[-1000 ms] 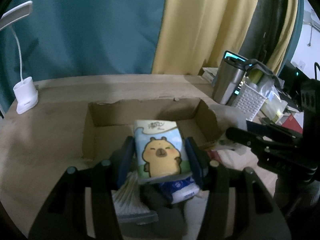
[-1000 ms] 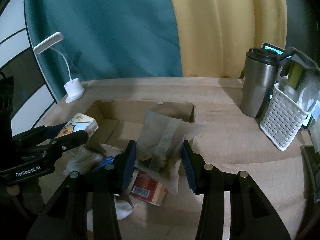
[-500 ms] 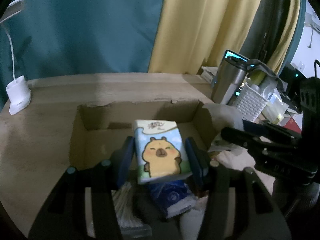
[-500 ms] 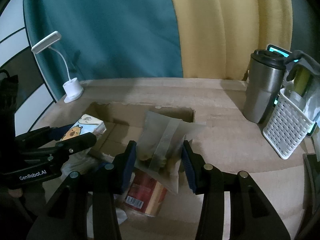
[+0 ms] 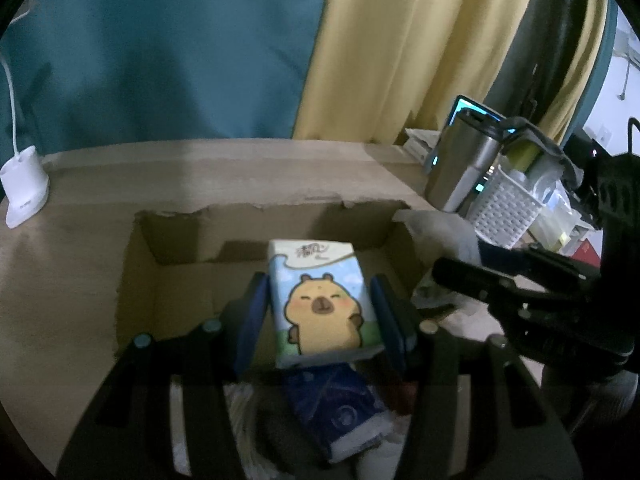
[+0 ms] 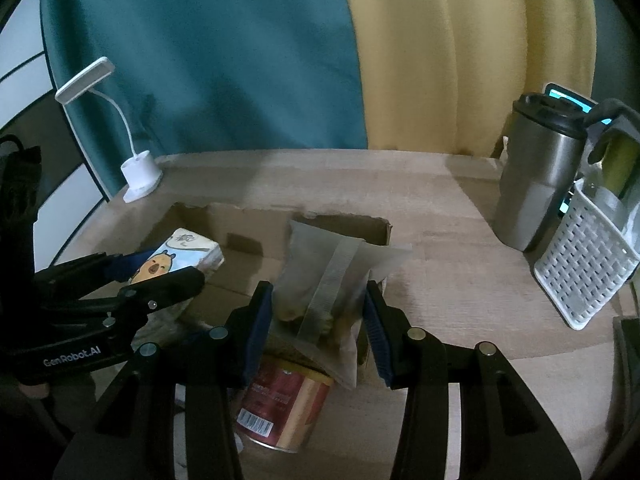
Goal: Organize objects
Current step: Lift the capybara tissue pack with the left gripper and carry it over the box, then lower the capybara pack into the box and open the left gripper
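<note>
On the wooden desk, over the open cardboard box (image 5: pixel 256 240), the left gripper (image 5: pixel 318 312) clamps a capybara tissue pack (image 5: pixel 320 304) and the right gripper (image 6: pixel 318 312) pinches a limp translucent snack pouch (image 6: pixel 324 280), which could sag and catch the box wall.

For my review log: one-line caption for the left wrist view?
Left tongs hold a capybara tissue pack over an open cardboard box.
</note>
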